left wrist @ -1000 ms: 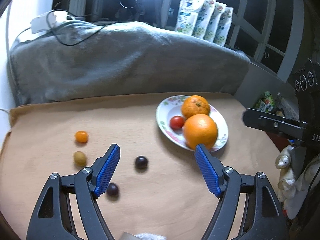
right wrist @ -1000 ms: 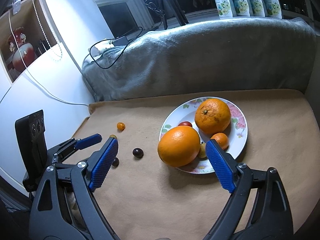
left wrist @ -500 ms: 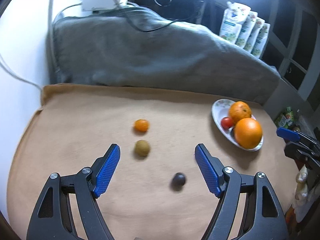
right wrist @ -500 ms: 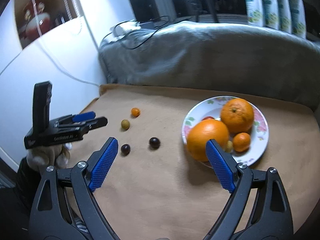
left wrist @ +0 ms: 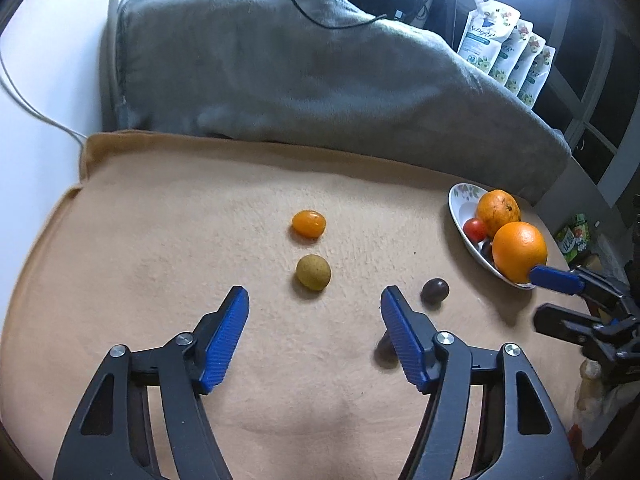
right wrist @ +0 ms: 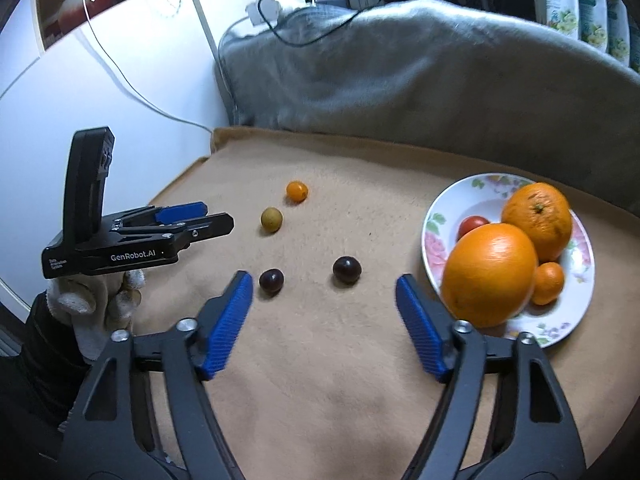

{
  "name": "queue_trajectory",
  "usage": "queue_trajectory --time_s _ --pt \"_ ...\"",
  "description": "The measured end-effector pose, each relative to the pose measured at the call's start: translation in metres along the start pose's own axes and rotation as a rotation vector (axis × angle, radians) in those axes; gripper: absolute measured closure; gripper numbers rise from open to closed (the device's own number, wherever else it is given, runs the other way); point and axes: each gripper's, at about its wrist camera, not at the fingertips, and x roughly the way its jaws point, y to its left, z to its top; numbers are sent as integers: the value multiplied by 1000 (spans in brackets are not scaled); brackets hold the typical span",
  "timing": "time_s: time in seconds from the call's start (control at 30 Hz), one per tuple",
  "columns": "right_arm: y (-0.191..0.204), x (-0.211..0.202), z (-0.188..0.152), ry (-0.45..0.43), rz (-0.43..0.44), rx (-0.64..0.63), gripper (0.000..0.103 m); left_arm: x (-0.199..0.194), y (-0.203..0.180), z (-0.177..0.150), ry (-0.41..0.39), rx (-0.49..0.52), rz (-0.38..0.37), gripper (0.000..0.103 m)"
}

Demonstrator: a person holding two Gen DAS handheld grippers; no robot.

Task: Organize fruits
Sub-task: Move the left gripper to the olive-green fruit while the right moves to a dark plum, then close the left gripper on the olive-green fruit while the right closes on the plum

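Tan blanket, dark grapes just beyond right gripper's closing, still-spread, empty jaws

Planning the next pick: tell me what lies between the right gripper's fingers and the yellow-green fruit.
In the right wrist view, two dark grapes on bare cloth lie between the right gripper and the yellow-green fruit.

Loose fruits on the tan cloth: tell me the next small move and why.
Probably lower the right gripper onto the dark fruit just ahead of its closing, empty jaws: it lies on the cloth nearest the plate. The left gripper, also closing and empty, faces the greenish fruit.
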Motion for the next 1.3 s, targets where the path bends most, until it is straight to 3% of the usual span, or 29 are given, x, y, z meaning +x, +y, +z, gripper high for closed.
queue_trajectory --time_s 0.3,0.5,1.3 --pt "4 41 -1 73 -49 -25 58 20 5 1 38 -6 -21 49" --pt "6 58 0 97 -87 -43 64 29 6 3 50 -5 -24 55" --pt "10 93 9 140 -157 -100 74 65 -5 12 98 34 -2 66"
